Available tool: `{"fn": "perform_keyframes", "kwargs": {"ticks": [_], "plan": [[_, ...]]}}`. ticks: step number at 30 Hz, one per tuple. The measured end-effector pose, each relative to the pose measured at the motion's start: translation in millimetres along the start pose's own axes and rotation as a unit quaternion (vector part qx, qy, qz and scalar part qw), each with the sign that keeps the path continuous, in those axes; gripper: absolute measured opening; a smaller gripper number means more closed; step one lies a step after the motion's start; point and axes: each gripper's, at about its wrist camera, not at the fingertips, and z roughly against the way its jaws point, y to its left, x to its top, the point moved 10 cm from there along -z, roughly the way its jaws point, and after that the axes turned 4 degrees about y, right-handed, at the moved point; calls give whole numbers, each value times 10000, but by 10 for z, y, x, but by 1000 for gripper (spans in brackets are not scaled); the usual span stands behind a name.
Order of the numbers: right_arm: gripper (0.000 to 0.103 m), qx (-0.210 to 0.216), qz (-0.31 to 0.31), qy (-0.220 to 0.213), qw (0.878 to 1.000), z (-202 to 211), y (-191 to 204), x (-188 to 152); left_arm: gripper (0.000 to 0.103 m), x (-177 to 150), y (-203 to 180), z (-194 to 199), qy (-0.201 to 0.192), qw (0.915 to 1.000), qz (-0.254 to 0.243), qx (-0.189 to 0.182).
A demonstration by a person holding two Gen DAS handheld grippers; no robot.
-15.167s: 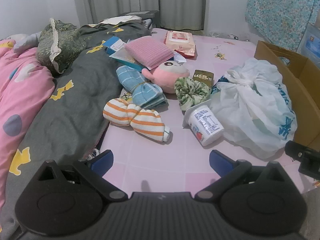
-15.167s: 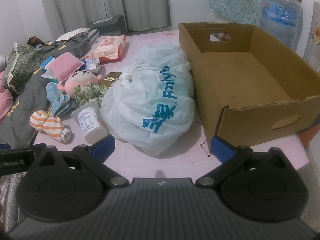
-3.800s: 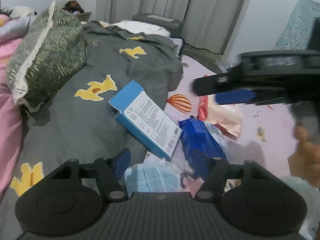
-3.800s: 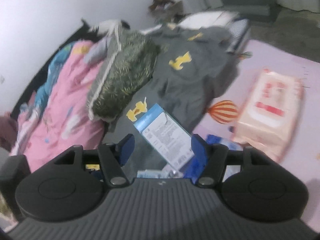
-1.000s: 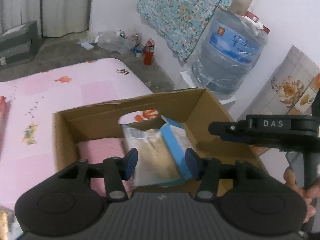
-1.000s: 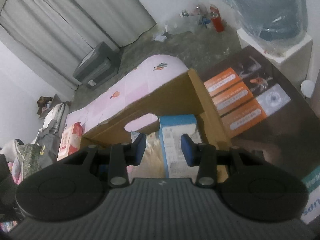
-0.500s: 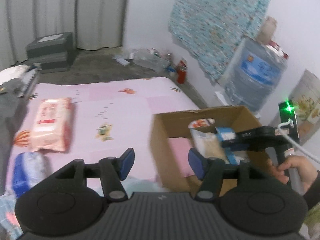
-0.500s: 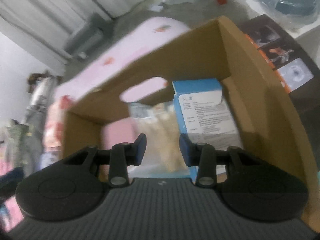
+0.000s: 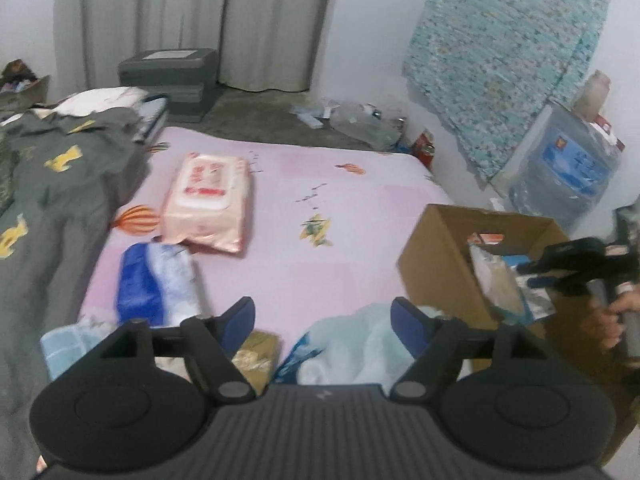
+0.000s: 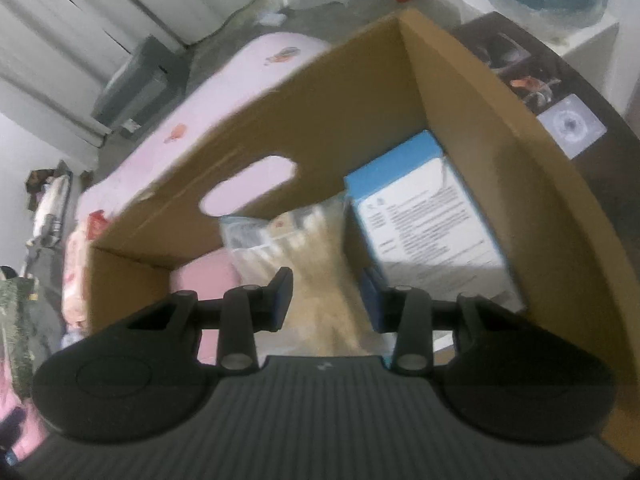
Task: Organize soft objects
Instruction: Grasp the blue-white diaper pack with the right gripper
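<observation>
Mostly blurred: cardboard box (image 10: 332,108) contents.

- pale pink mat (image 9: 352,216) with small balloon and fish prints
- grey blanket (image 9: 52,208) with yellow shapes
- peach-pink wipes pack (image 9: 206,200), red lettering
- brown cardboard box (image 10: 336,120)
- blue-and-white carton (image 10: 424,220)
- teal floral cloth (image 9: 508,60)

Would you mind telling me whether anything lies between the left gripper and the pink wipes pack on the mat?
Nothing visible blocks it. The left gripper, jaws opening with nothing between them, faces bare pink mat up to the wipes pack. The blue-and-white pack lies off to the left, and the white plastic bag sits just beneath the fingers.
</observation>
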Motion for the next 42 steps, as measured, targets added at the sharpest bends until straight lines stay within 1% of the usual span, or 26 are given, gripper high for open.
{"fn": "perform_keyframes", "kwargs": {"ticks": [2,5,10,13,17,21,26,31,34,37,39,40,42], "plan": [[39,131,138,-151,9997,175,132,-19,81,-96,146,82,-50,9999,85,115],[42,470,355,-324,9977,489,374,-115,83,-227,353,188,-106,9994,224,259],[48,969,701,-357,9922,843,836,-402,84,-446,678,406,-238,9977,450,455],[50,1280,881,-236,9876,928,1159,-603,84,-563,858,530,-319,9964,571,543],[50,1602,1222,17,9795,968,1663,-899,84,-683,1064,677,-424,9949,597,694],[51,1979,1578,372,9667,923,2260,-1197,84,-744,1231,767,-486,9935,687,763],[51,2220,1791,900,9542,687,2940,-1501,84,-739,1398,862,-632,9924,635,843],[53,2116,1977,1332,9478,250,3478,-1699,81,-696,1565,776,-644,9916,695,880],[53,1991,1915,1602,9477,-125,3710,-1738,75,-558,1645,607,-629,9912,777,864],[55,1791,1725,1790,9519,-592,3848,-1691,68,-364,1682,352,-583,9920,748,833],[55,1657,1553,1904,9551,-891,3890,-1631,59,-239,1698,150,-501,9923,728,868],[56,1579,1463,1944,9570,-1015,3899,-1601,56,-194,1712,38,-426,9924,739,887],[56,1485,1299,2025,9592,-1281,3901,-1536,46,-115,1757,-206,-222,9920,841,914]]}}
